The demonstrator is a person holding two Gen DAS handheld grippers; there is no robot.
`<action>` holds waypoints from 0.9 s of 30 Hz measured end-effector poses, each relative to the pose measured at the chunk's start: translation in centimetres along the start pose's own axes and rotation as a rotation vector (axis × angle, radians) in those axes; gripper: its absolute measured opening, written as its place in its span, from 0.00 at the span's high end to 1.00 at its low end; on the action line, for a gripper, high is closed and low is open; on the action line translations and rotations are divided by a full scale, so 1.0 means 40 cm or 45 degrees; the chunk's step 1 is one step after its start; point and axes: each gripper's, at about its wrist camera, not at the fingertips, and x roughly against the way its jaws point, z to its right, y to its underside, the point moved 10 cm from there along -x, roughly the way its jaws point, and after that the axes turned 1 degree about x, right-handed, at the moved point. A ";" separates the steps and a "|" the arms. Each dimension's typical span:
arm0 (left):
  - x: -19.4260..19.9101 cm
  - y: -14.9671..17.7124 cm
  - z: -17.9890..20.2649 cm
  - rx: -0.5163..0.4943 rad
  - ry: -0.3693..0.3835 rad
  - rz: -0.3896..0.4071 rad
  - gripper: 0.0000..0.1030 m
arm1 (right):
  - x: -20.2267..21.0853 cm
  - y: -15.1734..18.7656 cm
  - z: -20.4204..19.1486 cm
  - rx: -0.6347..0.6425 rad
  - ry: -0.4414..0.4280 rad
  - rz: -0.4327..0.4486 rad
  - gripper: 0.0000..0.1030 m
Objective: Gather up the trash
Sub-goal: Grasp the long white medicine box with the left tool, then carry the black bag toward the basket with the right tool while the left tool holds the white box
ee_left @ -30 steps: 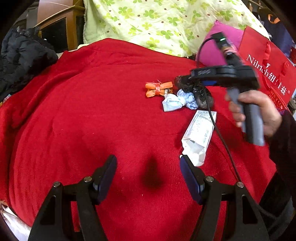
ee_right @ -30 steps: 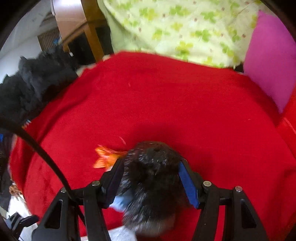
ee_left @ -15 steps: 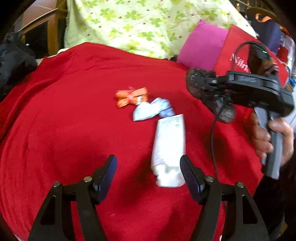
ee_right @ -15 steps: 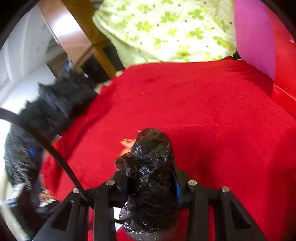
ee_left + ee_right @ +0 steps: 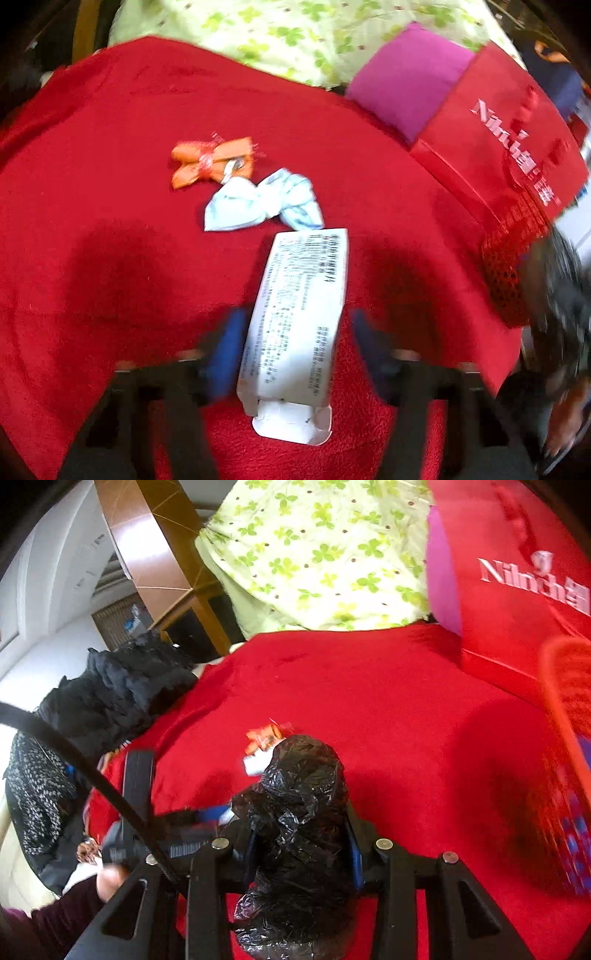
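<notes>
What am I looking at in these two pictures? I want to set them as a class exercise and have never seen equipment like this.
A person holds a two-finger tool in each hand, with a wide-angle camera on each, so each picture looks along one tool's fingers. In the left view, the left hand-held gripper is closing around a white carton lying on a red blanket. Beyond it lie an orange wrapper and a pale blue wrapper. In the right view, the right hand-held gripper grips a crumpled black plastic bag. A red paper bag stands at the right.
</notes>
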 end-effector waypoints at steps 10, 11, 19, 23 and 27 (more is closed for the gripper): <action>0.209 -0.011 0.083 -0.028 -0.032 0.207 0.56 | 0.176 -0.020 0.009 -0.017 0.015 0.180 0.61; 0.236 -0.015 0.092 -0.039 -0.048 0.232 0.56 | 0.192 -0.024 0.005 -0.013 0.014 0.198 0.61; 0.404 -0.040 0.178 -0.175 -0.222 0.391 0.55 | 0.298 -0.060 -0.049 0.035 0.015 0.323 0.61; 0.452 -0.047 0.224 -0.244 -0.278 0.449 0.55 | 0.346 -0.068 -0.063 0.055 0.020 0.368 0.61; 0.483 -0.049 0.263 -0.279 -0.295 0.487 0.55 | 0.381 -0.071 -0.067 0.066 0.023 0.407 0.61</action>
